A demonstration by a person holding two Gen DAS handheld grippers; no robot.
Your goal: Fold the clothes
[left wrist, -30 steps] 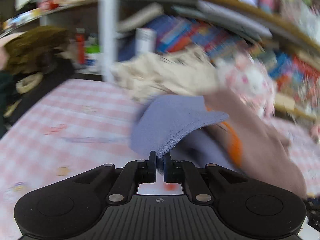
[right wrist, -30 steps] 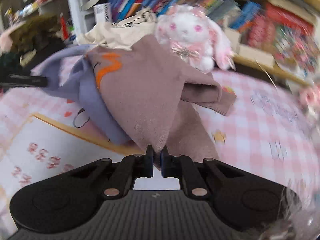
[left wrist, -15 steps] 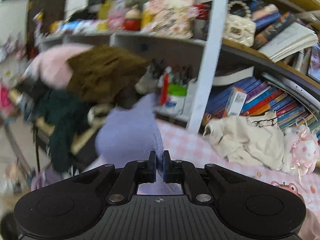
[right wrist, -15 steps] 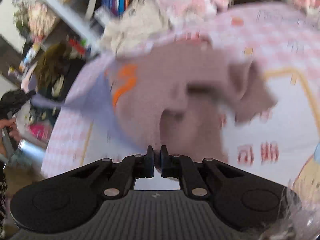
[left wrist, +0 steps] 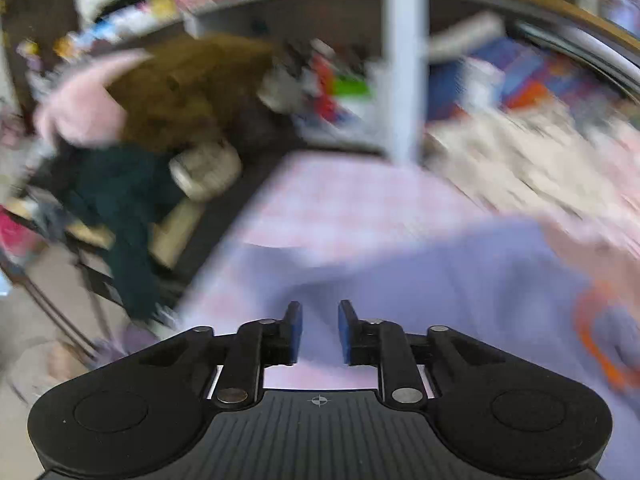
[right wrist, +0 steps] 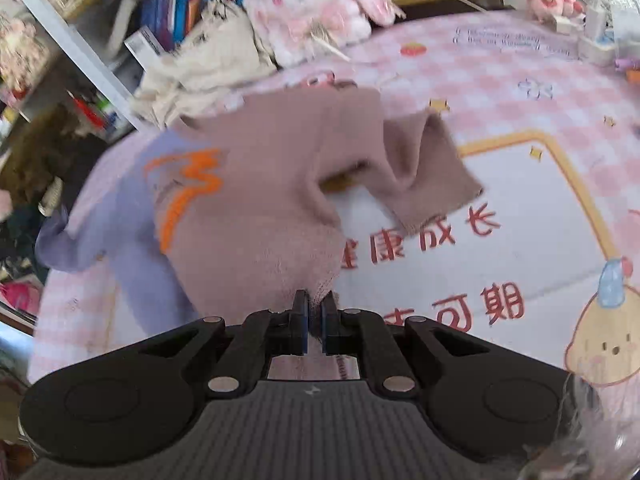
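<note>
Red Chinese characters are printed on the white panel [right wrist: 516, 216] of the pink-and-white checked cloth covering the counter [right wrist: 492, 72]; "成长" and "可期" can be read, the rest is partly hidden by fabric. A yellow border frames the panel, and a cartoon bear in a blue party hat [right wrist: 600, 340] sits at its right edge. More writing higher on the cloth is too small to read.

At the back, the shelf with rows of upright books [right wrist: 188, 4] runs behind a crumpled cream garment [right wrist: 208, 60] and a white-and-pink plush rabbit [right wrist: 312, 4].

The fuzzy mauve-and-lavender sweater with an orange zigzag [right wrist: 260, 184] lies spread on the counter, its mauve sleeve [right wrist: 428, 172] draped over the white panel and its lavender sleeve reaching toward the counter's left edge.

The right gripper [right wrist: 314, 320] points across the counter from the near side, its jaws pinched almost closed on the sweater's mauve hem. The left gripper [left wrist: 319, 330] hovers over the lavender part in a badly blurred view; its jaws stand apart with a clear gap, and no fabric is clamped between them.
</note>
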